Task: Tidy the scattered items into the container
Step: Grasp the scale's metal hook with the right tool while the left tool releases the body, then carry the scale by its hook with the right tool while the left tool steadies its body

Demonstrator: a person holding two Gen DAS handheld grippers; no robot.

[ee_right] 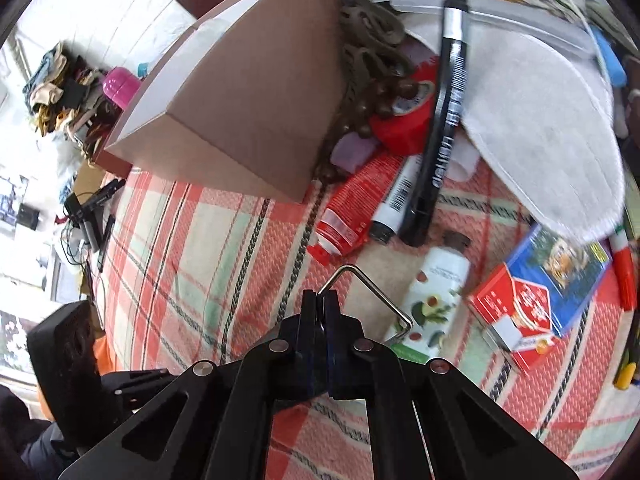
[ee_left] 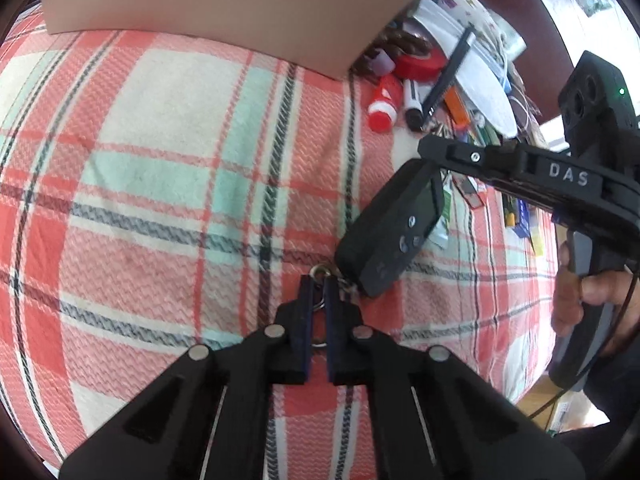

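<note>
My left gripper (ee_left: 319, 280) is shut on the metal key ring (ee_left: 320, 271) of a black car key fob (ee_left: 390, 234), which hangs to the right above the plaid cloth (ee_left: 160, 160). My right gripper (ee_right: 320, 298) is shut on a bent metal wire clip (ee_right: 374, 294) and holds it above the cloth. The cardboard box (ee_right: 248, 108) stands ahead and to the left of it; in the left wrist view the box (ee_left: 224, 4) is at the top. The right gripper also shows in the left wrist view (ee_left: 520, 168) at the right.
A pile lies right of the box: red tube (ee_right: 348, 208), white marker (ee_right: 394, 204), black marker (ee_right: 442, 120), red tape roll (ee_right: 408, 108), white cloth (ee_right: 540, 128), white bottle (ee_right: 436, 292), red carton (ee_right: 516, 312), blue packet (ee_right: 560, 272). Clutter lies beyond the bed's left edge.
</note>
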